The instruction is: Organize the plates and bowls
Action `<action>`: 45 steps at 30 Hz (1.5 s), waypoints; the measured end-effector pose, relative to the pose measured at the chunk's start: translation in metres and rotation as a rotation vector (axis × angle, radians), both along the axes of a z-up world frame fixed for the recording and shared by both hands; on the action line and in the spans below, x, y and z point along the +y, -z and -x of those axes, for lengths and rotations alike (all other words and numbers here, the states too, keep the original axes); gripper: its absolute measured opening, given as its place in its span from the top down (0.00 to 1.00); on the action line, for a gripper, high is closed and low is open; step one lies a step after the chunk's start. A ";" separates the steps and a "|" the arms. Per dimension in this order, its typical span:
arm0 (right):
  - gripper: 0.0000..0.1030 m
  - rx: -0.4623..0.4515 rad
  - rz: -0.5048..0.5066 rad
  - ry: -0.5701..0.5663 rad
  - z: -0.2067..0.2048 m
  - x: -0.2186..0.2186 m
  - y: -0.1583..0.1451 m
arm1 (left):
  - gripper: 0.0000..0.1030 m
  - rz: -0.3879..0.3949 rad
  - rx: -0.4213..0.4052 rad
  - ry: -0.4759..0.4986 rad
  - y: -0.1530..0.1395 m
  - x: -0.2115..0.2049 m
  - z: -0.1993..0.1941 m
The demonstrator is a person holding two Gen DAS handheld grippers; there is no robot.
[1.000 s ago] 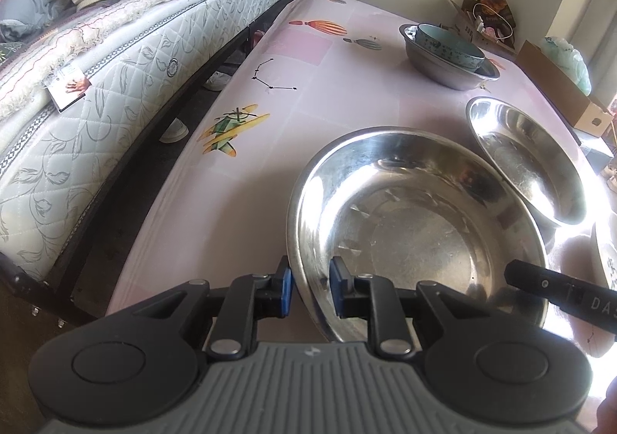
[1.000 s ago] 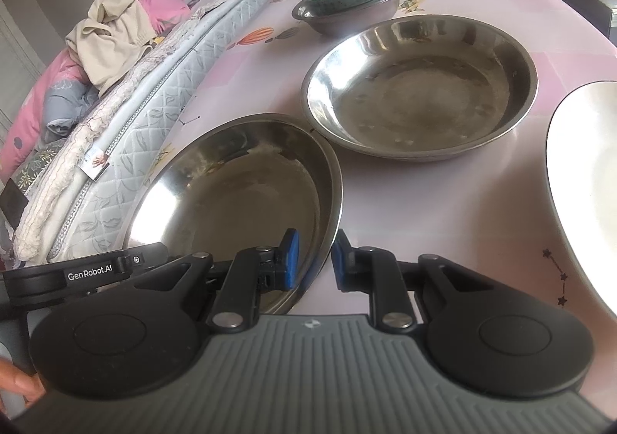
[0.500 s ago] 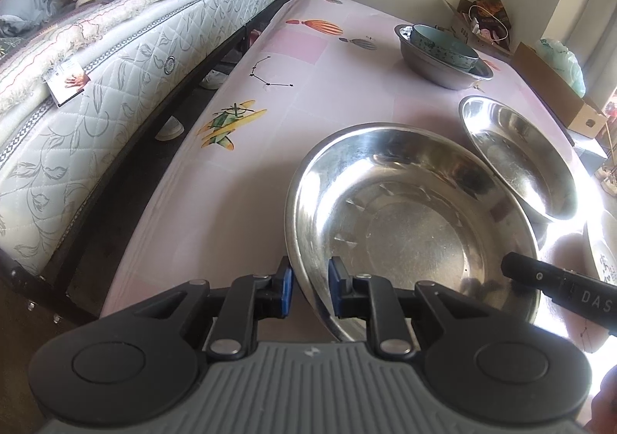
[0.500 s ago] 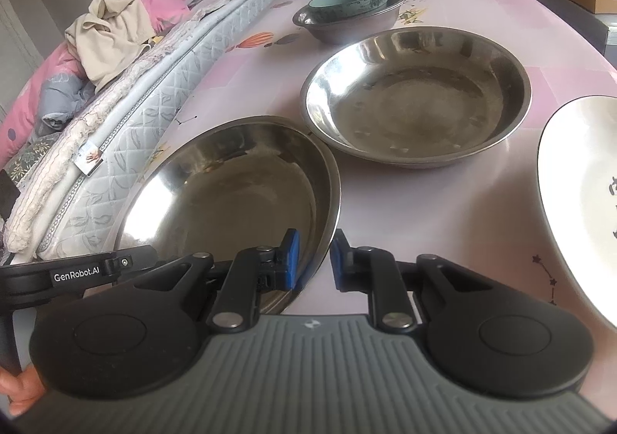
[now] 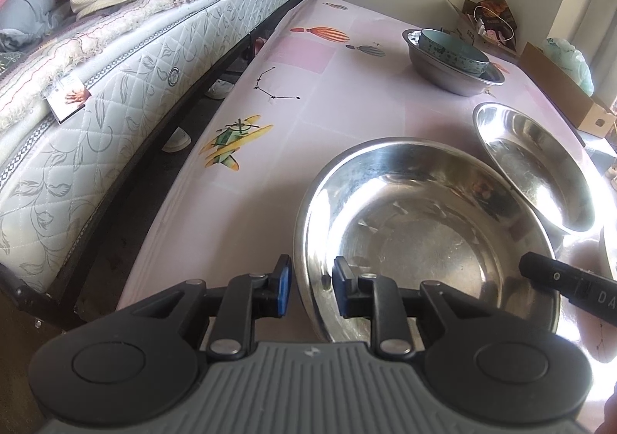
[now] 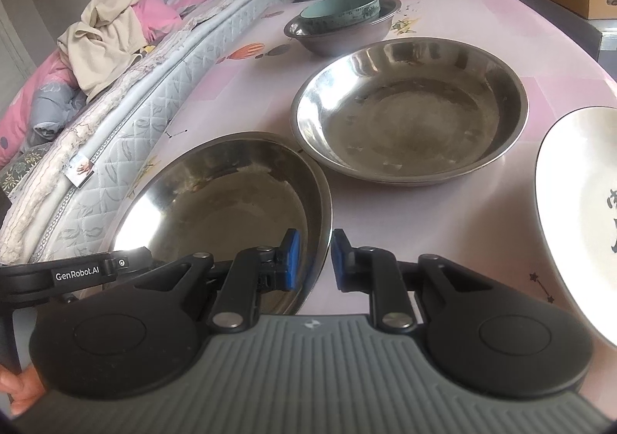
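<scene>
Left wrist view: I see my left hand-held gripper (image 5: pixel 311 287) straddling the near rim of the nearest steel pan (image 5: pixel 424 237), one blue pad outside the rim, the other inside, with a visible gap on each side; I cannot tell whether either pad touches the metal. Right wrist view: my right hand-held gripper (image 6: pixel 312 260) straddles the same pan's (image 6: pixel 227 202) opposite rim in the same way, narrowly open. The pan rests on the pink surface (image 5: pixel 327 117), beside the bed (image 5: pixel 115 86). Just beyond the pan lies a second steel pan (image 6: pixel 412 117), rims nearly touching. Beyond that stands a steel bowl (image 6: pixel 347 31) holding a teal bowl (image 6: pixel 339 11). Right of the pan lies a white plate (image 6: pixel 578 202).
</scene>
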State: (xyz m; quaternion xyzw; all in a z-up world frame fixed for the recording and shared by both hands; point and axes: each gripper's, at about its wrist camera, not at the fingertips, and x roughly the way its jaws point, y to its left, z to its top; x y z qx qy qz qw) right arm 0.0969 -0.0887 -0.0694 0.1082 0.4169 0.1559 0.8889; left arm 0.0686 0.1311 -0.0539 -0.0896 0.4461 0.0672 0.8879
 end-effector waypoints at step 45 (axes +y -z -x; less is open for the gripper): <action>0.87 -0.081 0.060 -0.021 0.011 0.008 -0.009 | 0.84 -0.045 -0.053 -0.011 -0.020 -0.006 0.015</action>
